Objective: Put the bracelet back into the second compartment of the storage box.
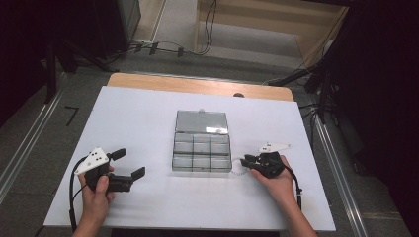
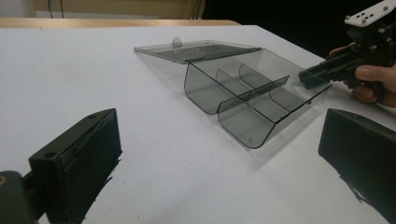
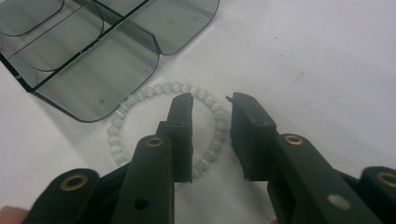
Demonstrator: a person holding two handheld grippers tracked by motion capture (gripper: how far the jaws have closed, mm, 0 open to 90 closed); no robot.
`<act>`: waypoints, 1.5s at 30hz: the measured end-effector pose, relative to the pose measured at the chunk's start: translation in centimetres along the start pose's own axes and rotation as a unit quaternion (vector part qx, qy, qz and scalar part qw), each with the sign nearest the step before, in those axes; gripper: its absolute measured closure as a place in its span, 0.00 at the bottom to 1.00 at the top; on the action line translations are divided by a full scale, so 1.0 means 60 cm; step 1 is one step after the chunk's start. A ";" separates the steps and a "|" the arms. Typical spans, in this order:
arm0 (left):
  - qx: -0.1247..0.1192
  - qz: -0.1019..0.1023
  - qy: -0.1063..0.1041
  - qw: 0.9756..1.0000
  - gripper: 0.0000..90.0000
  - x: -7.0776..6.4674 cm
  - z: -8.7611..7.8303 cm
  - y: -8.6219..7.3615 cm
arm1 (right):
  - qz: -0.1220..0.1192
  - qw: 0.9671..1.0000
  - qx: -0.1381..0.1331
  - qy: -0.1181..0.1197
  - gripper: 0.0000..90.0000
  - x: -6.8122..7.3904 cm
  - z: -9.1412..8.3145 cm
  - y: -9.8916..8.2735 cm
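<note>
- A white beaded bracelet (image 3: 163, 121) lies flat on the white tabletop (image 1: 148, 123), just beside the near right corner of a smoky transparent organizer box (image 1: 202, 148); in the high view it shows as a faint ring (image 1: 239, 167) toward the right part of the tabletop, nearer the near edge than the far one.
- The right tongs (image 3: 212, 105) are down over the bracelet's right-hand arc: in the right gripper view 1 jaw tip stands inside the ring and the other outside it, so a short run of beads lies between the 2 jaws.
- Those jaws are partly apart and a gap shows on both sides of the beads; the pads do not press on them.
- In the high view the right tongs (image 1: 248, 161) point left toward the box, with the person's right hand (image 1: 276, 178) wrapped round the body.
- The box stands near the middle of the tabletop with its lid (image 1: 201, 121) folded back flat toward the far edge; it is split into 6 compartments in 2 rows of 3.
- The left tongs (image 1: 132, 163) are held above the near left part of the tabletop in the left hand (image 1: 96, 195), well apart from the box, jaws spread wide with nothing between them.
</note>
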State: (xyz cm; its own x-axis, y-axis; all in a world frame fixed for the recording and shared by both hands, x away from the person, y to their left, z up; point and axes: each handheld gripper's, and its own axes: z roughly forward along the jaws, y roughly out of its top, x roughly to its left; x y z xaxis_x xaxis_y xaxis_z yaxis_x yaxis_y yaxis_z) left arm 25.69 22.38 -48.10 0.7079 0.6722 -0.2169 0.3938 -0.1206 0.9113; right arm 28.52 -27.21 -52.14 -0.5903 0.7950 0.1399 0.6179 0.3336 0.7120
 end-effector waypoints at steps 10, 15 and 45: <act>-0.004 -0.006 0.004 1.000 0.00 0.002 -0.003 0.000 | -0.020 0.999 0.014 -0.032 0.79 0.014 0.003 0.003; -0.004 -0.007 0.004 1.000 0.00 0.002 -0.003 0.001 | -0.013 0.999 0.012 -0.027 0.91 0.011 0.003 0.001; -0.002 -0.010 0.001 1.000 0.00 0.007 -0.002 -0.002 | 0.020 0.997 -0.059 0.041 0.95 0.009 -0.050 0.025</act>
State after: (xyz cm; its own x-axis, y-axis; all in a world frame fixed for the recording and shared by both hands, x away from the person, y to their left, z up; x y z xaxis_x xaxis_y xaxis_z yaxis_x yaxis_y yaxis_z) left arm 25.87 22.74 -48.28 0.6992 0.6757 -0.2336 0.4050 -0.1051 0.9082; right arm 27.56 -27.80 -48.92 -0.6097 0.7606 0.2229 0.5801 0.2367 0.7794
